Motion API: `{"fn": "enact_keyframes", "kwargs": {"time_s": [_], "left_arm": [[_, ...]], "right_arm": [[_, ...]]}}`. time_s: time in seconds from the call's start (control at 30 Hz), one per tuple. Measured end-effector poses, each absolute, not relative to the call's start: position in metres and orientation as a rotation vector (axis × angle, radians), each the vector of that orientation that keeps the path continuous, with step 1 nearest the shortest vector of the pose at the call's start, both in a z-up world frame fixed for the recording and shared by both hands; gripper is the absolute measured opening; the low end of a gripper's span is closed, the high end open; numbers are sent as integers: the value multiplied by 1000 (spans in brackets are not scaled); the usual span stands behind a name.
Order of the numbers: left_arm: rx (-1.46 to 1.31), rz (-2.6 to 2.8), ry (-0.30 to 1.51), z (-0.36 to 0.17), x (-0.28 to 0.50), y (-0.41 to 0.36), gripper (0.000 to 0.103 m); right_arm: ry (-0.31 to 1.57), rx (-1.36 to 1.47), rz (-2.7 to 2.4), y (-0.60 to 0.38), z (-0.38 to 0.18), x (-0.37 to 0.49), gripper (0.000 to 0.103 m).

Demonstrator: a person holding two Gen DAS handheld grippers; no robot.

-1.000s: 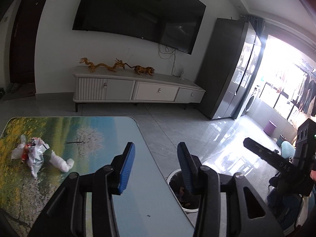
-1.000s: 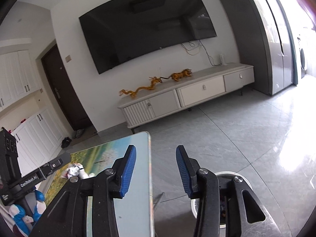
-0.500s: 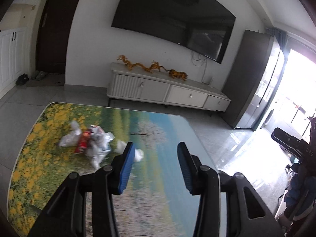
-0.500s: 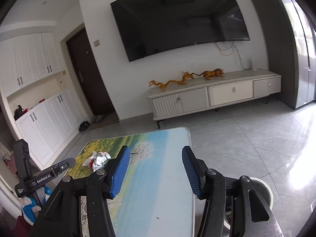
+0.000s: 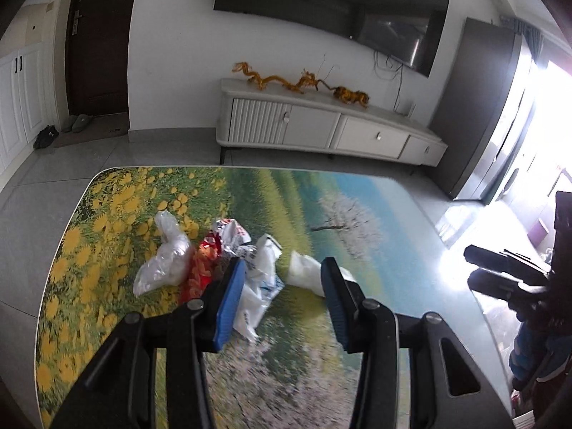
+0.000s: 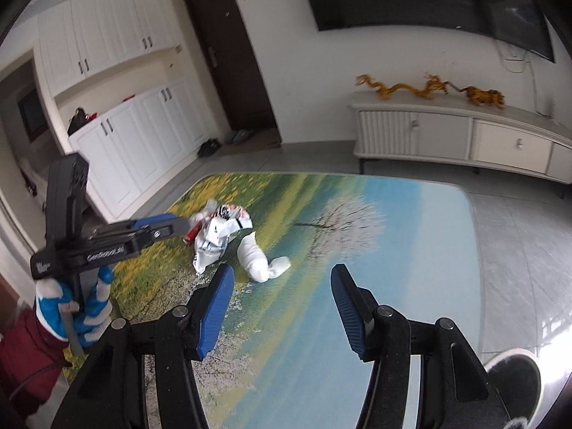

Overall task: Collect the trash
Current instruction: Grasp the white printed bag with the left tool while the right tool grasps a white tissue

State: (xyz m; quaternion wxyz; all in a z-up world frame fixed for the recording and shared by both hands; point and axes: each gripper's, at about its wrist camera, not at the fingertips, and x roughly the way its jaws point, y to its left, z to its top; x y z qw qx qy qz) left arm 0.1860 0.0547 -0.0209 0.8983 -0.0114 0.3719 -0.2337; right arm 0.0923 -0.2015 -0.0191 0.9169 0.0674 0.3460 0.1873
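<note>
Your left hand-held gripper (image 5: 282, 307) hangs over the tabletop (image 5: 375, 221) with its blue fingers (image 5: 228, 307) spread wide and nothing between them; the heap of trash lies just beyond the fingertips. From this view you can pick the heap apart: a crumpled clear bag (image 5: 164, 261) on the left, a red wrapper (image 5: 202, 268) beside it, a white printed bag (image 5: 257, 286) in the middle, and a white wad (image 5: 304, 273) on the right, partly hidden behind the right finger. Your right hand-held gripper (image 6: 282, 311) is likewise wide open and empty, farther back from the heap. Its view shows the white wad (image 6: 259, 259) whole, lying apart from the printed bag (image 6: 214, 236), while the clear bag is mostly hidden behind the left tool. It also shows your left gripper from the side (image 6: 118, 239), held in a blue-and-white glove (image 6: 75, 307), and the rim of a bin (image 6: 514, 382) at the lower right, off the tabletop (image 6: 411, 250).
</note>
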Motion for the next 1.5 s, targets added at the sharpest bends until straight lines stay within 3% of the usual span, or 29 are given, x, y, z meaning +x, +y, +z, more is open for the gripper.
{"fn": "enact_keyframes", "kwargs": {"time_s": [0.33, 0.7, 1.1, 1.13, 1.27, 1.5], "left_arm": [[24, -516, 841, -53, 223, 42, 43], [70, -488, 860, -72, 236, 29, 43], [3, -524, 881, -85, 234, 34, 34], [-1, -525, 881, -85, 234, 35, 33], [-4, -521, 868, -84, 231, 38, 32], [-15, -516, 852, -75, 213, 43, 31]], "right_arm": [[785, 119, 466, -177, -61, 135, 54], [812, 92, 494, -171, -70, 147, 55], [848, 124, 596, -152, -84, 163, 55], [860, 133, 603, -150, -86, 165, 52], [876, 151, 624, -150, -89, 166, 22], [854, 165, 602, -160, -78, 144, 13]]}}
